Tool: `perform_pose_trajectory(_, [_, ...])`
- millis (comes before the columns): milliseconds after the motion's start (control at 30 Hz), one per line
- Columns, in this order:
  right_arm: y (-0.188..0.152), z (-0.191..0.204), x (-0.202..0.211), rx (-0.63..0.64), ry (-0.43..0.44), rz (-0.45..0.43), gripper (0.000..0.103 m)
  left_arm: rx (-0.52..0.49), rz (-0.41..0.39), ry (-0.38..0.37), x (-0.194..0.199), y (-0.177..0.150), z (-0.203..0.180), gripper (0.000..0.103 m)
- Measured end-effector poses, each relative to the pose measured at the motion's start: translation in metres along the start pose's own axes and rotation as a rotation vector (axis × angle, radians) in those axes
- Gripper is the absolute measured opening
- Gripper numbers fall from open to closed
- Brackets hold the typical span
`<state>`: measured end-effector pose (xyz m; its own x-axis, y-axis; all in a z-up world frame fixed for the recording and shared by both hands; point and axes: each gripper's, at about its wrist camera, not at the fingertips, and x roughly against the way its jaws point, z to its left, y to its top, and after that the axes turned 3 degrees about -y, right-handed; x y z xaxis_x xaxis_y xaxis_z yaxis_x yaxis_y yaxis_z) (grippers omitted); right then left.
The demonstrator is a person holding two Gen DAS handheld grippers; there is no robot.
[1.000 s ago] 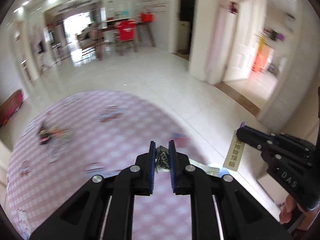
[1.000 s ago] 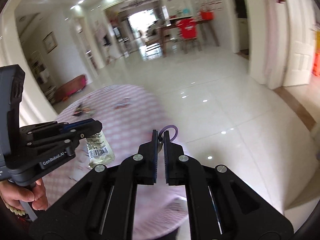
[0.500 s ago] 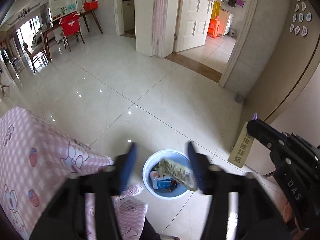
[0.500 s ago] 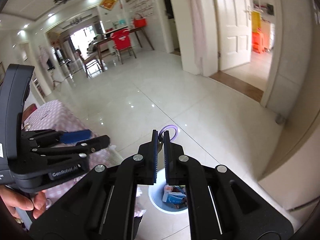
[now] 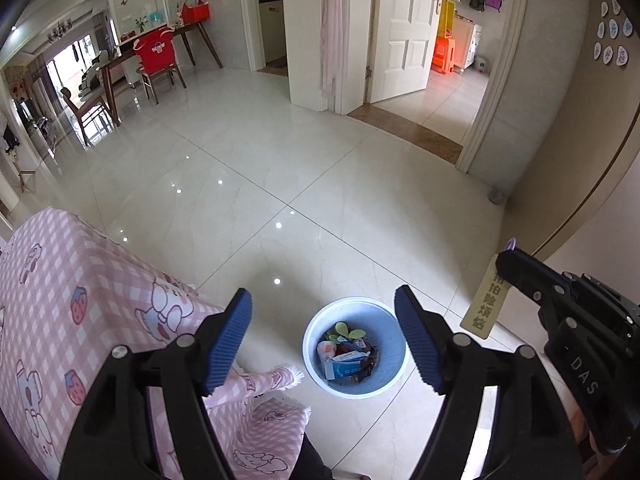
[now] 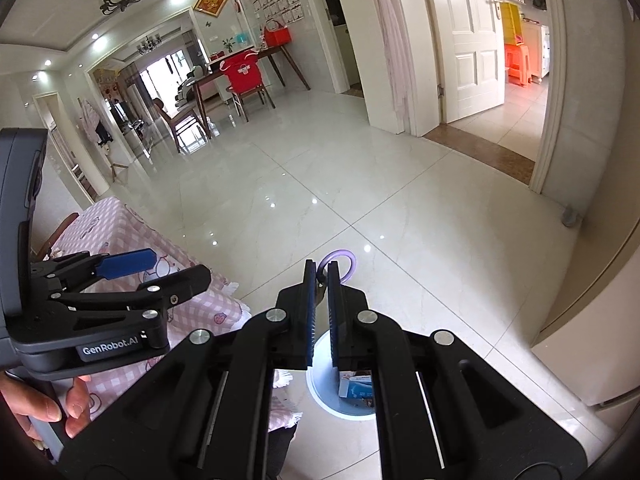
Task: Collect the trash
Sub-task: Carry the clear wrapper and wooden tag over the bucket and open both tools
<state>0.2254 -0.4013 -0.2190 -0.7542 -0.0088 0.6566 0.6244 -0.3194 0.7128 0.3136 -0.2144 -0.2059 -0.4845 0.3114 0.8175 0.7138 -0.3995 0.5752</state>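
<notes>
A blue trash bin [image 5: 317, 334] stands on the tiled floor beside the table, with wrappers and a small box [image 5: 346, 356] inside. My left gripper [image 5: 323, 338] is open and empty directly above the bin. My right gripper [image 6: 321, 276] is shut on a keychain: its purple ring [image 6: 347, 261] sticks out past the fingertips, and its beige tag with Chinese characters [image 5: 485, 307] hangs down in the left wrist view. The bin [image 6: 320, 390] shows partly under the right gripper. The left gripper [image 6: 156, 270] appears open at the left of the right wrist view.
A table with a pink checked cloth [image 5: 80, 300] stands left of the bin. A beige wall [image 5: 568, 184] rises at the right. Glossy floor tiles [image 5: 280, 168] stretch toward a dining table with a red-covered chair [image 5: 156, 50] and an open white door [image 5: 404, 28].
Both grippers swung from over the table to above the bin. My left gripper opened and the crumpled wrapper it held dropped into the bin. The right gripper stayed shut on the keychain.
</notes>
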Motion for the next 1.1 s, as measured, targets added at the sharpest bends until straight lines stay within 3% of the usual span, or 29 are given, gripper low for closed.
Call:
perform_pose_trajectory(433, [0.007, 0.003, -0.010, -0.010, -0.005, -0.040, 0.008, 0.032, -0.047, 0.042, 0.018, 0.006, 0.021, 0.076])
perform_pose_trajectory(467, [0.007, 0.003, -0.012, -0.013, -0.005, -0.034, 0.014, 0.034, -0.052, 0.044, 0.019, 0.006, 0.024, 0.076])
perform_pose_trajectory(567, [0.007, 0.001, -0.019, -0.034, -0.014, -0.026, 0.065, 0.037, -0.062, 0.057, 0.023, 0.006, 0.030, 0.078])
perform_pose_trajectory(867, [0.009, 0.003, -0.011, -0.036, -0.001, -0.029, 0.065, 0.052, -0.086, 0.076, 0.037, 0.004, 0.049, 0.079])
perform_pose_trajectory(1100, [0.023, 0.040, 0.009, 0.009, 0.055, -0.058, 0.065, 0.079, -0.120, 0.083, 0.060, -0.006, 0.072, 0.080])
